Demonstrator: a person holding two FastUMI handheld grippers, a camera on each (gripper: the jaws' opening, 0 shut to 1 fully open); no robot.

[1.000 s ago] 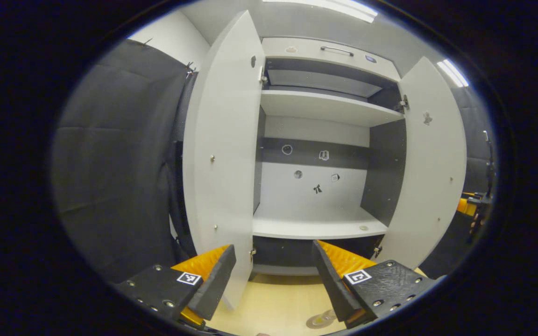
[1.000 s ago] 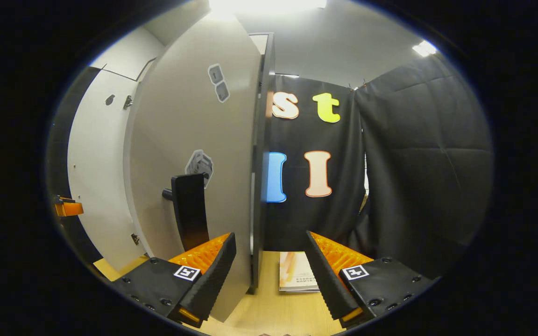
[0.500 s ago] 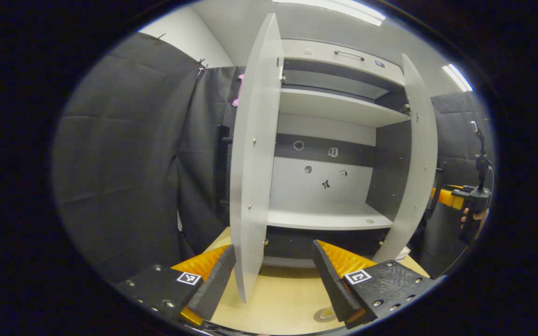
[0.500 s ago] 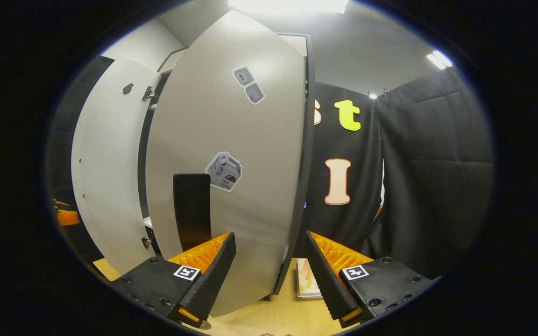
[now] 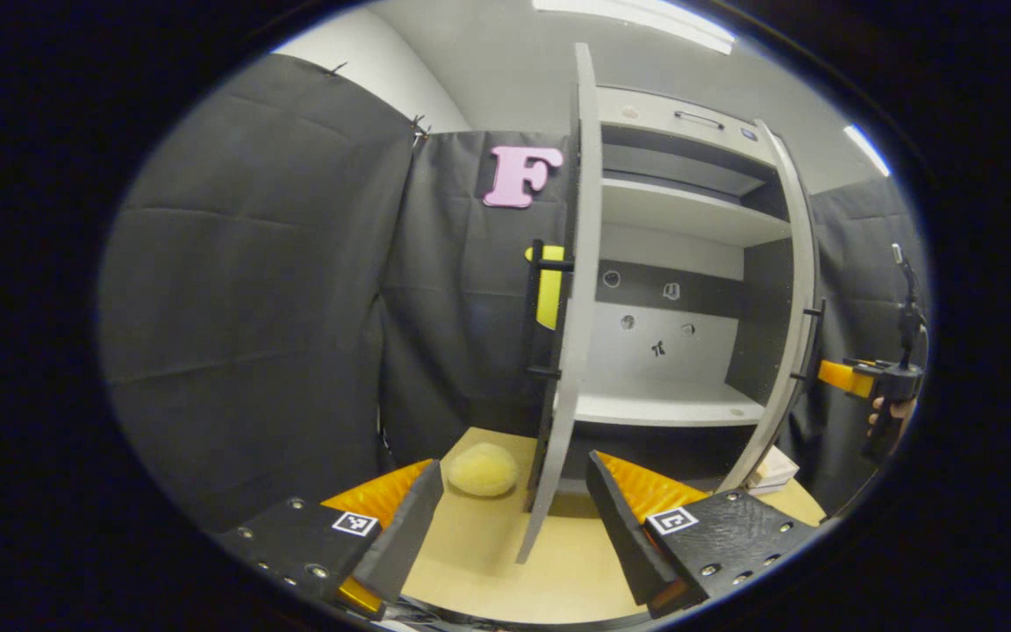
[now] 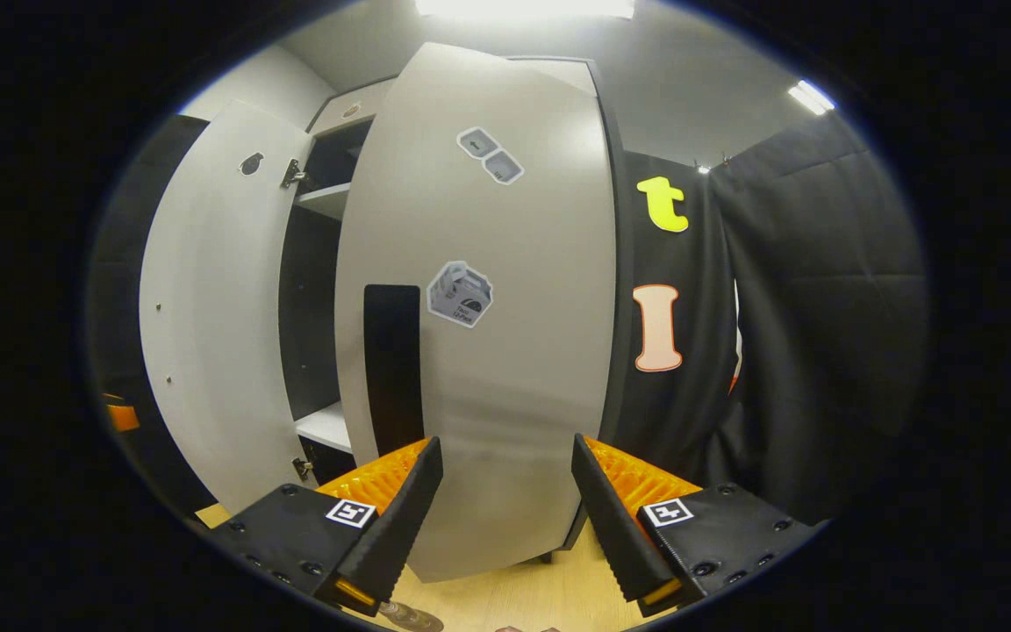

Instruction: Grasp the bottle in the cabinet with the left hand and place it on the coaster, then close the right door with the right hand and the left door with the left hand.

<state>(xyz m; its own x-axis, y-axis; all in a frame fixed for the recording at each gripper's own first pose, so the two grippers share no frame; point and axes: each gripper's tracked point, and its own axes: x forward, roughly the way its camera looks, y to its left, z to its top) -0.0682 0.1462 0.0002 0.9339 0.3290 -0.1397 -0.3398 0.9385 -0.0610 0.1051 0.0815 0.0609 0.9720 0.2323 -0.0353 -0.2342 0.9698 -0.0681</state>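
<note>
Doors are my job now: right door [image 6: 479, 351] stands near my right gripper [image 6: 505, 513], left door [image 5: 571, 333] edge-on by my left gripper [image 5: 514, 518]. Both grippers gape wide, empty. Panels look stiff, light; I'd push flat beside the handle [image 6: 391, 369].

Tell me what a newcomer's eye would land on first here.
In the right gripper view, the pale grey cabinet door with stickers and a black bar handle looms right ahead of the open right gripper. In the left gripper view, the other grey door stands edge-on ahead of the open left gripper, with white shelves behind it and a fuzzy yellow ball on the wooden tabletop.
</note>
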